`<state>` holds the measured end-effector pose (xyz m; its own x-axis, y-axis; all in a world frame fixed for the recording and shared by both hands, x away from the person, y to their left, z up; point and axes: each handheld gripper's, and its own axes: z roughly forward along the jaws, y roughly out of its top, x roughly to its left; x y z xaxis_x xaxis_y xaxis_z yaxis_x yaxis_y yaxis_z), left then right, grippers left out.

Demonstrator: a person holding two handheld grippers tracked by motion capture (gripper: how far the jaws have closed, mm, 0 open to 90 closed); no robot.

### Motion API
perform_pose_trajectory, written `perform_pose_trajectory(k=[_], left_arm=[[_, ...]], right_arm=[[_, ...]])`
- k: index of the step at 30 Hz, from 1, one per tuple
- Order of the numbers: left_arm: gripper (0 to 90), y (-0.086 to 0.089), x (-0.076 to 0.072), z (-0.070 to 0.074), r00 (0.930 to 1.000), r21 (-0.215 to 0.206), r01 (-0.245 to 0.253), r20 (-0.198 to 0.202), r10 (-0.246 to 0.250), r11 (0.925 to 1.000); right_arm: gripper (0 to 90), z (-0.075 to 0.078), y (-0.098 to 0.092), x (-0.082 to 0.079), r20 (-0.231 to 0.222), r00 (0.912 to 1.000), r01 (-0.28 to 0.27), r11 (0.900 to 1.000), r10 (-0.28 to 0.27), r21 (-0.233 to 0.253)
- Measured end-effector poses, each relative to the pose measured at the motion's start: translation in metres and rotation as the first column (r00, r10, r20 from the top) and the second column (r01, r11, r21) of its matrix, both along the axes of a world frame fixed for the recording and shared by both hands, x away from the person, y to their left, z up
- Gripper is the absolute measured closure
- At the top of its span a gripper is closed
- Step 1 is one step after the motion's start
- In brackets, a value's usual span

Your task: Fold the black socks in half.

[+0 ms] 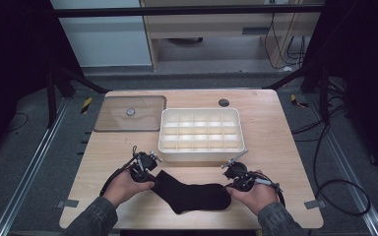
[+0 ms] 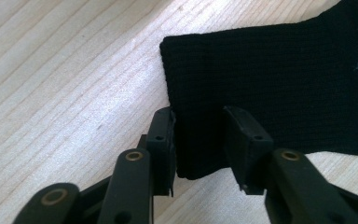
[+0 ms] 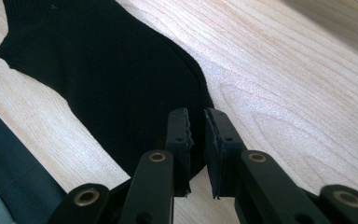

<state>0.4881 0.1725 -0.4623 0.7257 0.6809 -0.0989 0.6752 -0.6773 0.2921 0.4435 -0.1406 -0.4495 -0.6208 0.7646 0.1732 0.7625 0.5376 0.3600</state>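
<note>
The black sock lies flat before the divided box. Left gripper half open around the cuff; right gripper almost closed on the toe. Folding is not begun.

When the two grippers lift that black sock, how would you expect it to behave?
The black sock lies flat and thin, so it will probably sag between the left gripper and right gripper. Its ribbed knit looks grippy, unlikely to slip. It seems light and cannot roll.

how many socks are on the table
1. A black sock lies flat at the table's near edge, between the left gripper at its cuff and the right gripper at its toe.
</note>
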Motion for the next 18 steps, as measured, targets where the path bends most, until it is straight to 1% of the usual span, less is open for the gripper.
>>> perform_pose_trajectory(k=[1,5,6,7,8,10,12,18], left_arm=[[64.9,-0.0003,-0.0002,-0.0002,1.0000,0.002,0.001,0.001,-0.001,1.0000],[71.4,-0.0005,-0.0011,-0.0009,0.9999,0.007,0.010,0.006,-0.010,0.9999],[71.4,-0.0006,-0.0017,-0.0011,0.9999,0.006,0.014,0.007,-0.014,0.9999],[72.9,-0.0006,-0.0023,-0.0012,0.9998,0.005,0.016,0.009,-0.017,0.9999],[75.6,-0.0015,-0.0040,-0.0016,0.9998,0.002,0.018,0.011,-0.018,0.9998],[77.0,-0.0017,-0.0046,-0.0015,0.9996,0.004,0.024,0.015,-0.024,0.9997],[77.7,-0.0013,-0.0049,-0.0016,0.9996,0.000,0.021,0.017,-0.021,0.9998],[79.1,0.0002,-0.0055,-0.0012,0.9997,-0.010,0.017,0.020,-0.016,0.9998]], right_arm=[[80.3,0.0001,0.0001,0.0000,0.001,1.0000,-0.002,1.000,0.002,0.000],[80.6,0.0011,0.0001,0.0001,0.002,1.0000,-0.001,1.000,0.001,-0.002],[80.9,0.0012,0.0001,0.0000,0.002,1.0000,-0.001,1.000,0.001,-0.003],[81.2,0.0012,0.0000,0.0000,0.002,1.0000,-0.001,1.000,0.001,-0.004],[82.6,0.0006,-0.0008,0.0004,0.005,0.9999,-0.012,1.000,0.012,-0.004],[84.0,0.0000,0.0000,0.0000,-0.003,1.0000,-0.007,1.000,0.007,-0.005],[85.5,-0.0006,0.0002,0.0003,0.000,0.9999,-0.017,1.000,0.017,-0.006],[87.6,-0.0012,0.0010,-0.0001,-0.001,0.9997,-0.023,1.000,0.023,-0.006]])
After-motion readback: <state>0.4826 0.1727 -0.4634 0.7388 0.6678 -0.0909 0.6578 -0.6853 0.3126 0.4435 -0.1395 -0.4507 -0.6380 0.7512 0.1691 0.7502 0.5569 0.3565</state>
